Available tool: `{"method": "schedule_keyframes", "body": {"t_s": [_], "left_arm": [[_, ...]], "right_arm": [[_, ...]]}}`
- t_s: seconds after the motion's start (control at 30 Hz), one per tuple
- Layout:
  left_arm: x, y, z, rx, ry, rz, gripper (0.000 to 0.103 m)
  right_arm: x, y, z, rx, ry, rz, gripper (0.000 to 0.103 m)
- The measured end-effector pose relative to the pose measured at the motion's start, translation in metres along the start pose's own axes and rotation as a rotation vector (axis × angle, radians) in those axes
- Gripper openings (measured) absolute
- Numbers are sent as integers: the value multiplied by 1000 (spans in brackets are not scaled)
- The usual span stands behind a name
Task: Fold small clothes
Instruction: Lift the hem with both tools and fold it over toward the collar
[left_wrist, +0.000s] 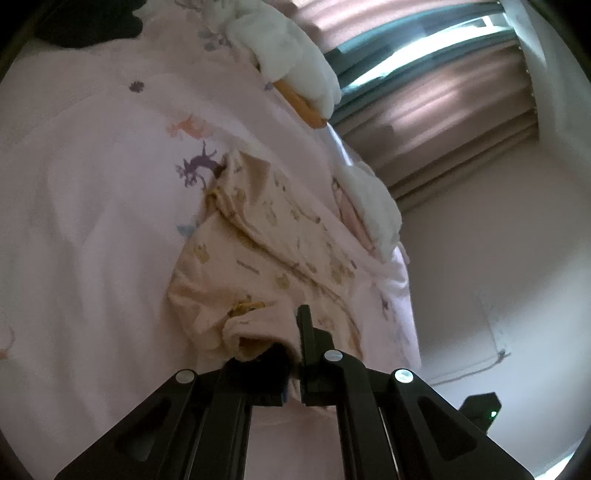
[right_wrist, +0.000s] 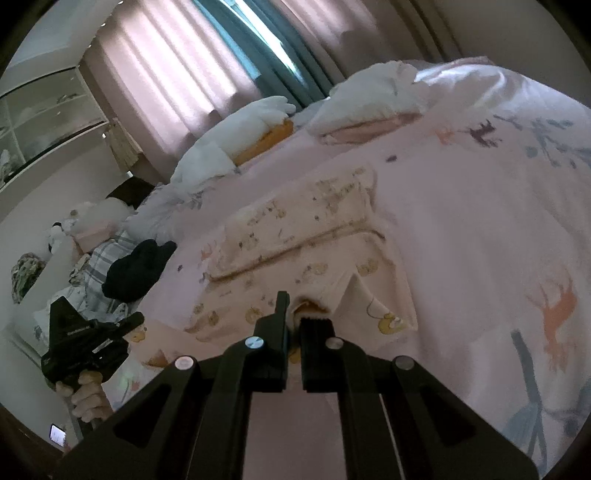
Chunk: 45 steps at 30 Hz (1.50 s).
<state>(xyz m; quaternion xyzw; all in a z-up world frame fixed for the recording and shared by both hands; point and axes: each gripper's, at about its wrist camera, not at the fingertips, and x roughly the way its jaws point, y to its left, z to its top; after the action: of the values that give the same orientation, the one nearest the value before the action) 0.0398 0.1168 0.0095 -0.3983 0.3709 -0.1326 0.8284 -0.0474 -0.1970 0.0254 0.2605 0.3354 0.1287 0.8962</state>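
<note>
A small cream garment (right_wrist: 295, 243) with little bear prints lay on a bed with a pink bedspread (right_wrist: 461, 240). The left claw (left_wrist: 291, 343) was pinched tight on one near corner of the cloth. The right claw (right_wrist: 293, 317) was pinched tight on the other near corner, with a bit of cloth bunched between its pads. In the right wrist view a hand (right_wrist: 86, 398) could be seen holding the left tool off to the side.

Part of the job looked done. The far half of the garment was already doubled over into a long flat strip with a neat edge. The near half was still loose and lumpy, and both corners looked lifted a little off the bed.

What seemed left was to bring the near edge over the folded strip, lay it flat and let go. A black cloth (right_wrist: 138, 269) sat near the pillows (right_wrist: 255, 122), so more clothes may have been waiting.
</note>
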Motion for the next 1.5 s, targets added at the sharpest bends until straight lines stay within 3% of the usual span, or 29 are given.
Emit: {"method": "schedule_keyframes", "body": {"t_s": [0.23,0.73,0.93,1.07,1.3,1.5], "left_arm": [[5,0,22,-46,14,-4,2],[32,-4,78,-135,78,123,2],[43,-11,90,-118,95,151,2],[54,-2,98,-170,103,143,2],[74,-3,117,-165,80,167,2],[110,-5,136,-145,110,210,2]], "right_arm": [[14,5,19,11,18,2,5],[47,11,80,42,84,-30,5],[62,14,95,46,105,-35,5],[74,15,102,35,122,-44,5],[98,1,124,76,131,-61,5],[129,-23,139,123,151,-89,5]]}}
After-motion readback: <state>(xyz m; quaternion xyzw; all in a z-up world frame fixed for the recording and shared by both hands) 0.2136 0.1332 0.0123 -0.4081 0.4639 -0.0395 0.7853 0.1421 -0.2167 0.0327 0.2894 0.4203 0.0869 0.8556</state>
